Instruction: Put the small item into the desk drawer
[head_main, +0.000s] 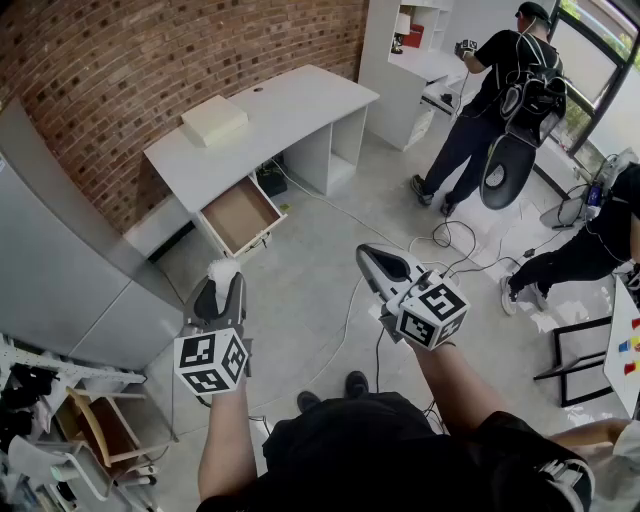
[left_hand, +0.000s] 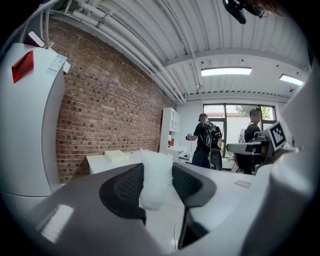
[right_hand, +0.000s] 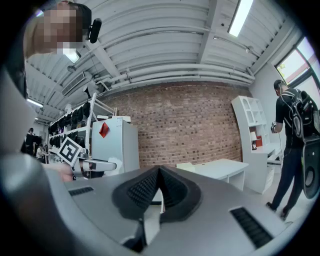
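Along far side, brick wall runs behind everything. Tall grey cabinet stands at left, w/ white desk beside it and white shelf unit further right. One person in black stands by shelf unit, another at right edge, both well apart from desk. Desk drawer is pulled open, brown inside showing. Cream box lies on desk top, back from drawer. Cables trail across floor btwn grippers & desk. Right gripper: jaws pressed together. Left gripper clamps small white item, crumpled, sticking up past jaws, in the air near drawer but short of it.
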